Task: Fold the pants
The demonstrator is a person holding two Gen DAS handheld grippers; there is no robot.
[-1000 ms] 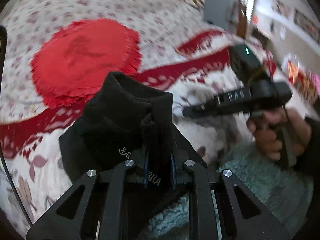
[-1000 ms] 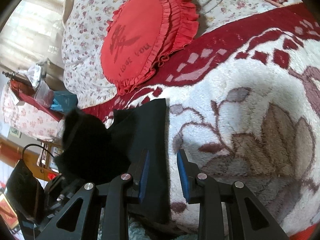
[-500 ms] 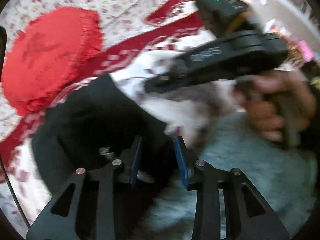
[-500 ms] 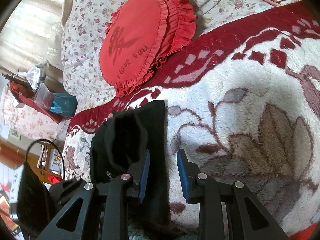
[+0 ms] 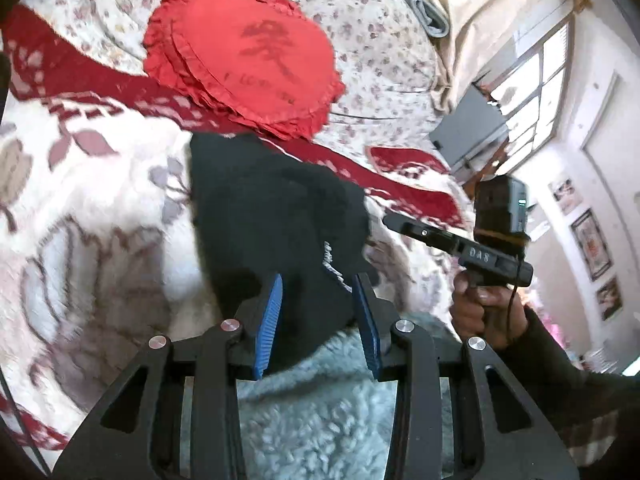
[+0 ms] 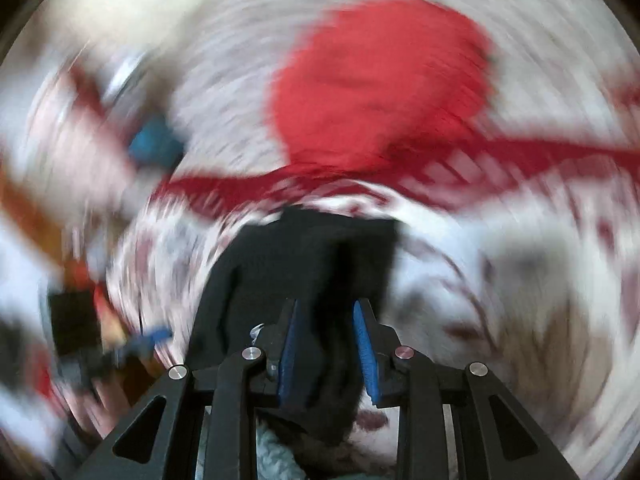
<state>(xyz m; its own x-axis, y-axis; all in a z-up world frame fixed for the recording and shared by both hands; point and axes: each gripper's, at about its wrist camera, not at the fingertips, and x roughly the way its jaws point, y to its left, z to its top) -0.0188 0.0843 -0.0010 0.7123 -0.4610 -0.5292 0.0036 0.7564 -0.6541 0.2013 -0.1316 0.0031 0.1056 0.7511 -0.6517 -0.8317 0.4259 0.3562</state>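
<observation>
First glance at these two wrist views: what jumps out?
The red ruffled cushion on the floral bedspread grabs the eye first, at top centre of the left wrist view. Just below it, the black pants lie bunched on the red-and-white fleece blanket, reaching down between the left gripper and its blue-padded fingers. At the right, a hand holds the right gripper.
</observation>
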